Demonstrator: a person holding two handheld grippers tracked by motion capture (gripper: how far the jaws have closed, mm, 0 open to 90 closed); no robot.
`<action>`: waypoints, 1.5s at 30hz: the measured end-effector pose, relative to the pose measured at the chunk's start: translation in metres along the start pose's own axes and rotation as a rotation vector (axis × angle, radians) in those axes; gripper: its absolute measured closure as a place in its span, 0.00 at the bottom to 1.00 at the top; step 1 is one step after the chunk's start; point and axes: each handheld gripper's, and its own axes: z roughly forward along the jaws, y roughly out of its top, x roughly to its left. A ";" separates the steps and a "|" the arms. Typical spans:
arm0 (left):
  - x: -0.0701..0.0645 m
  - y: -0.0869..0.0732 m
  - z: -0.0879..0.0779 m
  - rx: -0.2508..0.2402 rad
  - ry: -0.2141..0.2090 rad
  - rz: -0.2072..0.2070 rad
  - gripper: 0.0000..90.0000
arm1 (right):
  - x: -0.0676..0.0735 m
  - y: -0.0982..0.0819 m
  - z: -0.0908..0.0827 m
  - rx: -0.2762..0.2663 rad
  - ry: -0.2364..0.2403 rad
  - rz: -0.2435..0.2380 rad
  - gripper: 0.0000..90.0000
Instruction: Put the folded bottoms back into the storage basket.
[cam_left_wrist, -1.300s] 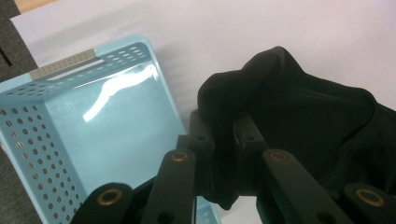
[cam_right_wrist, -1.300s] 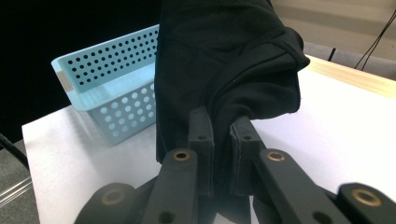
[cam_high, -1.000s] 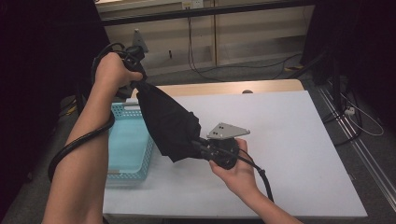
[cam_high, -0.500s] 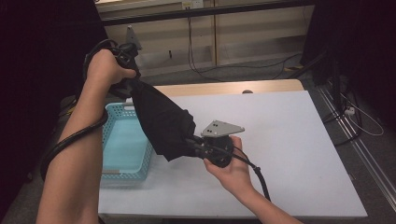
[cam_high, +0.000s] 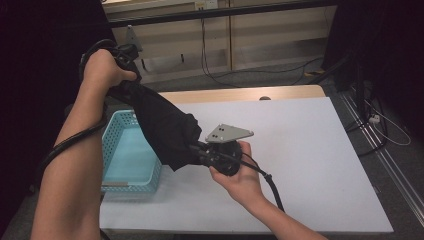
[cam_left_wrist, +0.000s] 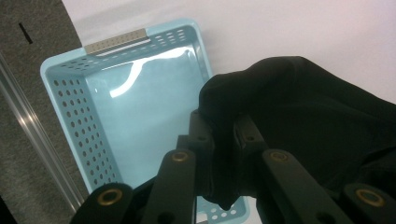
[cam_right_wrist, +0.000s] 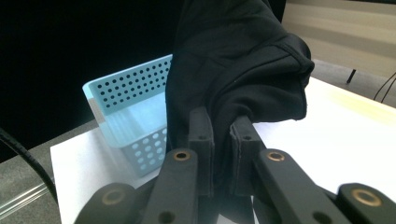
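We are clamping right gripper (cam_high: 202, 151) on low end of black garment (cam_high: 165, 125), above white table (cam_high: 310, 150). Left gripper (cam_high: 122, 75) pinching far end, raised over blue basket (cam_high: 112, 150). Judging step: carrying stretched garment; next, lowering into basket. Reading no labels.

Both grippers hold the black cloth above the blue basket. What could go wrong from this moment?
1. Each gripper, left and right, pinches only a small fold of the black cloth, so it might slip out.
2. The cloth hangs over the edge of the blue basket, not its middle, so part could land on the white table.
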 end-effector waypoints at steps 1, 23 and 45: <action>0.001 0.000 0.000 -0.001 0.003 -0.005 0.90 | 0.001 0.001 0.000 0.000 0.002 0.001 0.91; 0.013 -0.008 -0.001 0.016 0.002 -0.025 0.90 | 0.010 0.007 0.005 -0.023 0.013 -0.011 0.91; 0.024 -0.012 -0.004 0.063 0.037 -0.058 0.90 | 0.018 0.015 0.004 -0.080 0.019 -0.026 0.91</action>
